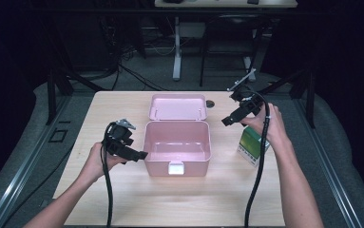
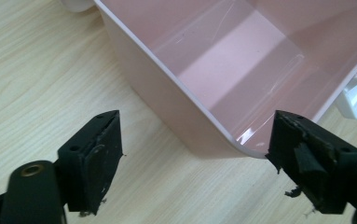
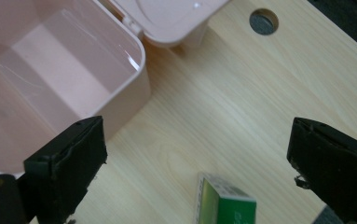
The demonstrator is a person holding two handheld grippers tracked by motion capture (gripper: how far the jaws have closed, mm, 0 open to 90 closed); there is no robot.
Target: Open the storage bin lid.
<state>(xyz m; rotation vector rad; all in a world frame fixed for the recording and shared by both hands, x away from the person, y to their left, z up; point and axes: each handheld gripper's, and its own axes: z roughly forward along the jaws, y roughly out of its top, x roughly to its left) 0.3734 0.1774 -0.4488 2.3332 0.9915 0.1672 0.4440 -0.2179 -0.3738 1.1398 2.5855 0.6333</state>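
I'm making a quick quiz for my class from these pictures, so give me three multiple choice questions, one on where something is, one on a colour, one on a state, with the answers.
1. Where does the green carton stand?
A. inside the box
B. on the table to the right of the box, by the right hand
C. on the open lid

2. What colour is the box?
A. blue
B. white
C. pink

3. How is the box now?
A. lid open, nothing inside
B. lid shut and latched
C. lid open, full of cartons

Answers:
1 B: the high view shows the carton on the wooden table beside the right gripper, apart from the box.
2 C: walls, floor and lid are all pink.
3 A: the lid lies back behind the box and the bare floor shows in the gripper views.
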